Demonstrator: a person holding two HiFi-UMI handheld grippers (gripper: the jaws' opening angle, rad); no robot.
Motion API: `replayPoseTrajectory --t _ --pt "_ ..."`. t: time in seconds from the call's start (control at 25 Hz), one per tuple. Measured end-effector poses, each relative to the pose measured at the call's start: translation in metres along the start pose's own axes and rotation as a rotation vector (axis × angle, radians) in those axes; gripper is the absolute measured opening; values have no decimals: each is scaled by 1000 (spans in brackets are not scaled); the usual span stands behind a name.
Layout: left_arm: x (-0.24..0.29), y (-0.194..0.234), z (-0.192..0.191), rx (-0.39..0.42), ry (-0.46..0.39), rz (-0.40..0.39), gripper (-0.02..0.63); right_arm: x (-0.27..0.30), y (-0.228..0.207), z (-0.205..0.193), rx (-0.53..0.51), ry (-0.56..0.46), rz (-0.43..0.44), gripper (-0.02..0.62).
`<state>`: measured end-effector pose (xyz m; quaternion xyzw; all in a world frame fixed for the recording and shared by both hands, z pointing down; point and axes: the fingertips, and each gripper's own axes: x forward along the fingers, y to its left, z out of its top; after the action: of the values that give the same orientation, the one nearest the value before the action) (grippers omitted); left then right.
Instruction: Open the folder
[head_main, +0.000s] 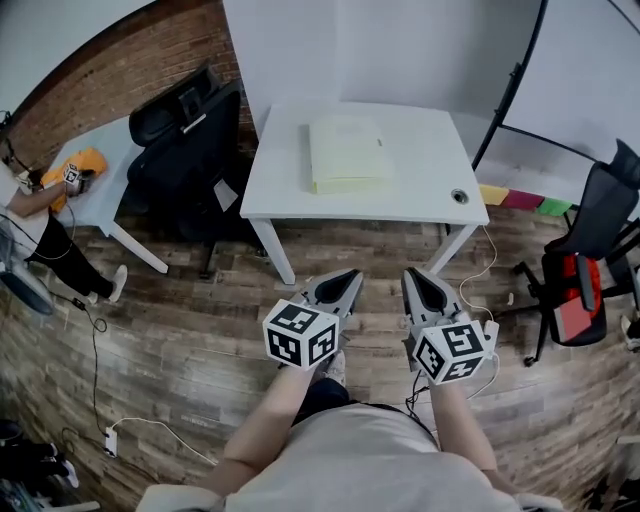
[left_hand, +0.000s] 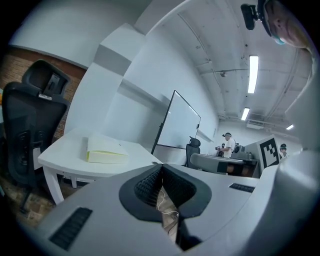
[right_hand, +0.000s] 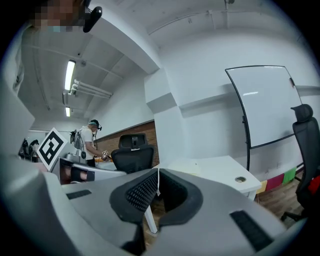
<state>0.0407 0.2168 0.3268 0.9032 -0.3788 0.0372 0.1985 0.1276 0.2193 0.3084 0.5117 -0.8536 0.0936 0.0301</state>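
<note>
Left gripper (head_main: 350, 276) and right gripper (head_main: 411, 274), ribbed jaws together, empty; flat pale-yellow folder (head_main: 347, 153) on white table (head_main: 420, 170).

Front edge open.
Bare floor (head_main: 380, 258) before desk (head_main: 420, 185); black chair (head_main: 190, 150) crowds left edge; folder (head_main: 345, 152) mid-top, bare surface around.

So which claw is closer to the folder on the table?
Left. The left claw sits straight in front of the folder; the right claw is off to its right. Both are short of the table.
</note>
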Motion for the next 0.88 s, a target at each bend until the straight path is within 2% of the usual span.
replayPoseTrajectory --t 0.36,0.88 --pt "50 72 45 38 14 -21 18 90 -26 17 17 -5 -34 23" --pt "87 123 56 45 56 -21 18 145 -47 7 52 43 -61 23"
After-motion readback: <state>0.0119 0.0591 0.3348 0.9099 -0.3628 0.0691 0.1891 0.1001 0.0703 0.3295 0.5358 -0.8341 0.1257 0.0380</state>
